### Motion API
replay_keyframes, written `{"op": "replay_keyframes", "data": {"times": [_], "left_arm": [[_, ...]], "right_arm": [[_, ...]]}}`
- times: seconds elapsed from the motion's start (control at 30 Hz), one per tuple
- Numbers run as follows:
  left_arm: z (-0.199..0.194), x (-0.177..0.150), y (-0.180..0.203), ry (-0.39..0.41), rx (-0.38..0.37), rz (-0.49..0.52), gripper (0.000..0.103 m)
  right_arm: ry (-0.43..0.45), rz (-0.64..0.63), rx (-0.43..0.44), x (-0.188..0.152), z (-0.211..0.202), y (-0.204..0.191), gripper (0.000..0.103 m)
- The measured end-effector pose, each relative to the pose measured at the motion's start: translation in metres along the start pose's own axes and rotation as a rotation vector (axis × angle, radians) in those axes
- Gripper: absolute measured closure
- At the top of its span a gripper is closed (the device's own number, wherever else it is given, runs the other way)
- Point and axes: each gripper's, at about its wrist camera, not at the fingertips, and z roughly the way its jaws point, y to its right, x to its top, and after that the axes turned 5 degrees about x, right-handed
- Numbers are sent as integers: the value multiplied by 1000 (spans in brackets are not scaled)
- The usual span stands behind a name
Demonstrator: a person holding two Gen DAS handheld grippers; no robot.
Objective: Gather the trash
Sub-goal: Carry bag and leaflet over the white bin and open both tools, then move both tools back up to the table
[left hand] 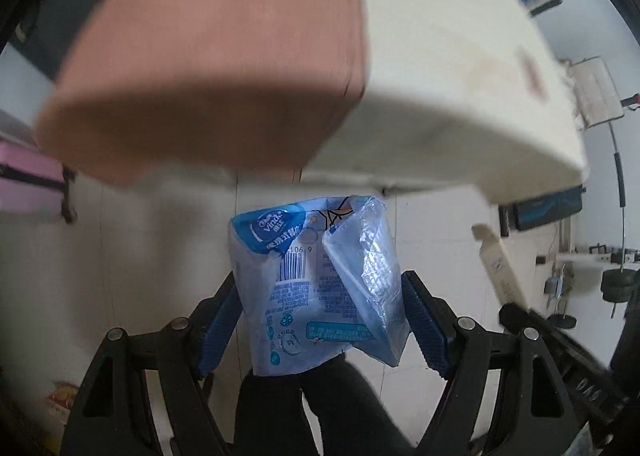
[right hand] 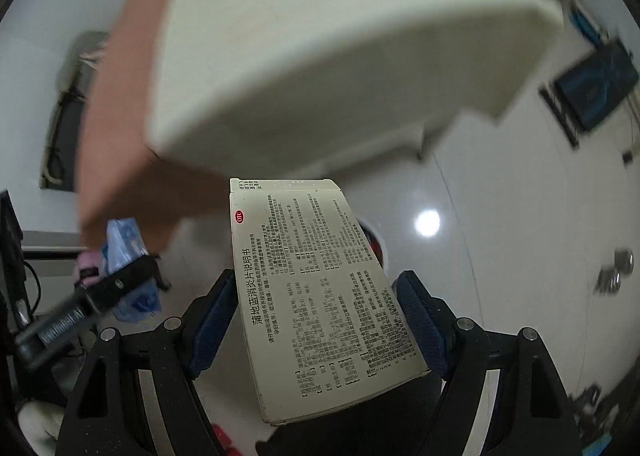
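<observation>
My left gripper (left hand: 320, 316) is shut on a crumpled blue and white tissue packet (left hand: 316, 280), held in the air in front of the bed's edge. My right gripper (right hand: 316, 316) is shut on a cream medicine box (right hand: 316, 296) printed with black Chinese text. In the right wrist view the left gripper (right hand: 120, 284) with the blue packet (right hand: 128, 240) shows at the left. In the left wrist view the medicine box (left hand: 500, 264) and the right gripper's dark finger (left hand: 532, 320) show at the right.
A bed with a cream mattress (left hand: 440, 76) and a pink-brown blanket (left hand: 208, 56) fills the upper part of both views, blurred. White tiled floor (right hand: 500, 256) lies below. A pink suitcase (left hand: 28, 184) stands left. Weights and a stand (left hand: 620, 280) are at the right.
</observation>
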Motion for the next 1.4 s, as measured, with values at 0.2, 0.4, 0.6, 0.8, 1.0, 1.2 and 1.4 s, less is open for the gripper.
{"op": "replay_keyframes", "data": {"times": [0.2, 0.4, 0.6, 0.8, 1.0, 1.2, 1.4], "left_arm": [[124, -5, -9, -102, -38, -47, 27], [243, 1, -23, -132, -33, -81, 11], [304, -16, -40, -112, 32, -114, 0], [309, -32, -46, -82, 158, -99, 0], [291, -48, -46, -88, 246, -47, 0], [269, -63, -40, -101, 265, -14, 0], [237, -75, -32, -86, 259, -10, 0]], "right_arm": [[-81, 51, -10, -33, 125, 59, 21], [-121, 80, 55, -37, 255, 109, 20], [-173, 88, 126, -46, 340, 139, 0], [-163, 0, -27, -60, 353, 147, 0], [-154, -97, -213, -54, 338, 133, 0], [-164, -138, -257, -48, 306, 118, 0], [-165, -165, -267, -54, 274, 102, 0]]}}
